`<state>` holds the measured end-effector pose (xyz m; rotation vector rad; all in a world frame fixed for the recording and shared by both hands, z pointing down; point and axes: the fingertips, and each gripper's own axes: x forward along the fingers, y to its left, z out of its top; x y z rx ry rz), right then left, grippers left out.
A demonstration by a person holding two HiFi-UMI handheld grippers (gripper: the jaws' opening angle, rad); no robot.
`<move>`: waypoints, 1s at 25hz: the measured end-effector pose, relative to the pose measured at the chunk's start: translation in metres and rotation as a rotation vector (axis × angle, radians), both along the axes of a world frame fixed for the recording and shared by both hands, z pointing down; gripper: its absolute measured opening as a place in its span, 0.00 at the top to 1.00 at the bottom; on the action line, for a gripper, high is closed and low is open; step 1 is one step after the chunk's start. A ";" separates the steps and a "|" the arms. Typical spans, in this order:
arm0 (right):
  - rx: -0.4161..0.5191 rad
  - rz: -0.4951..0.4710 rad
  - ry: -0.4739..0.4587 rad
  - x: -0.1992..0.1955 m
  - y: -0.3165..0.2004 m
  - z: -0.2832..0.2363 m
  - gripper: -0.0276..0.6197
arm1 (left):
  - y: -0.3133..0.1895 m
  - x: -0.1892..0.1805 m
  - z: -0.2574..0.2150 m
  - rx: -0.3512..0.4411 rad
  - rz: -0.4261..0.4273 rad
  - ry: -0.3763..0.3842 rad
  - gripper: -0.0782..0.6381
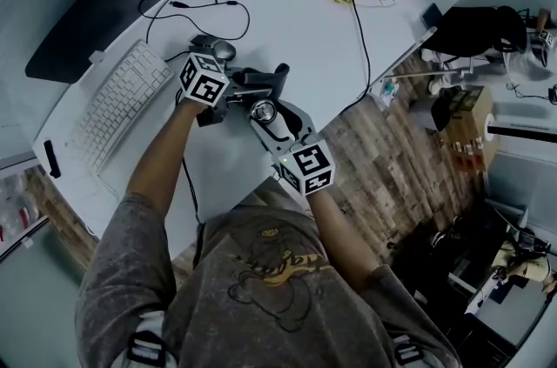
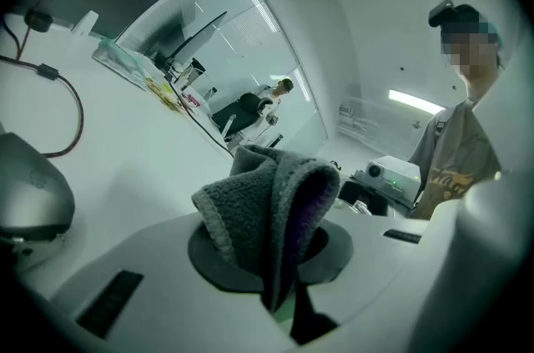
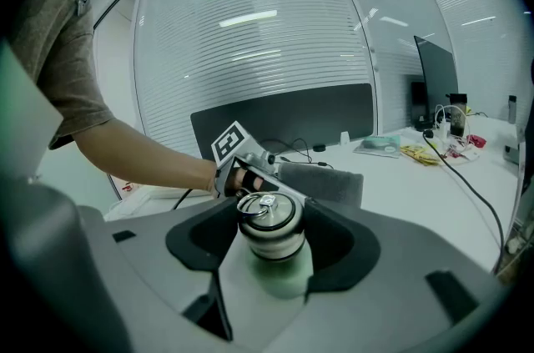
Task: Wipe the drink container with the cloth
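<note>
Since my right gripper is clamped round the drink container over the near edge of the desk, and my left gripper is closed on the folded cloth just beside it, I judge the wiping is about to start, so next I must press cloth to its side.

left tool, right tool — both clamped, tips close together

Office workspace. Identified by long white desk carrying flat white keyboard and thin black monitor; dark upright divider panel along the desk's far edge; glass partition walls with horizontal slatted blinds; wood-plank floor.
</note>
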<state>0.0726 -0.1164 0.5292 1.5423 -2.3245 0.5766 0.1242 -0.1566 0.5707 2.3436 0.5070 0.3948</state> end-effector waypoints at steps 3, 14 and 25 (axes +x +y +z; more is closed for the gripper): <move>-0.011 -0.002 0.003 0.002 0.003 0.002 0.57 | 0.001 -0.006 -0.003 -0.015 -0.015 0.000 0.81; -0.022 -0.012 -0.003 0.000 0.001 0.000 0.57 | -0.001 -0.027 -0.006 -0.064 -0.097 -0.011 0.81; -0.036 -0.027 -0.010 0.003 0.001 0.005 0.57 | 0.005 -0.062 0.001 -0.047 -0.207 -0.037 0.81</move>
